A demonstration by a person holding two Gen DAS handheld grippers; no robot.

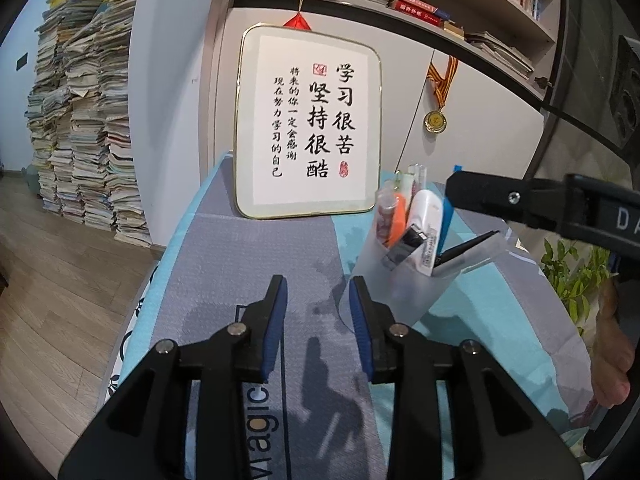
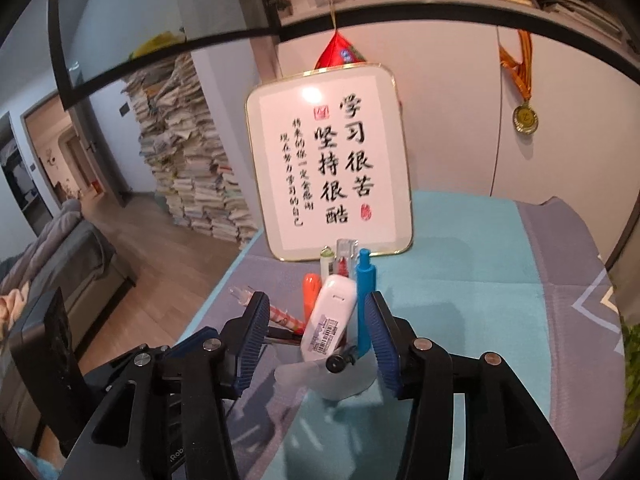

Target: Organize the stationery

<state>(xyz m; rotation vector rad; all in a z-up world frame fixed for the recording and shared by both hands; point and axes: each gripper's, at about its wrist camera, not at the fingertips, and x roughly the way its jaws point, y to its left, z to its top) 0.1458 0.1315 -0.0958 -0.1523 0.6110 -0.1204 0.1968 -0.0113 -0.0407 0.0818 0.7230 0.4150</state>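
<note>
We see the frosted pen cup (image 1: 404,276) standing on the grey and teal cloth (image 1: 248,264), in front of the framed calligraphy board (image 1: 308,124) and a little to its right, and it holds a white correction tape (image 2: 330,320), a blue pen (image 2: 364,300), an orange marker (image 2: 311,296) and other stationery. Our left gripper (image 1: 318,312) is just left of the cup, its jaws apart with nothing between them. Our right gripper (image 2: 316,336) is above the cup, jaws apart around the correction tape and the blue pen without pressing them.
</note>
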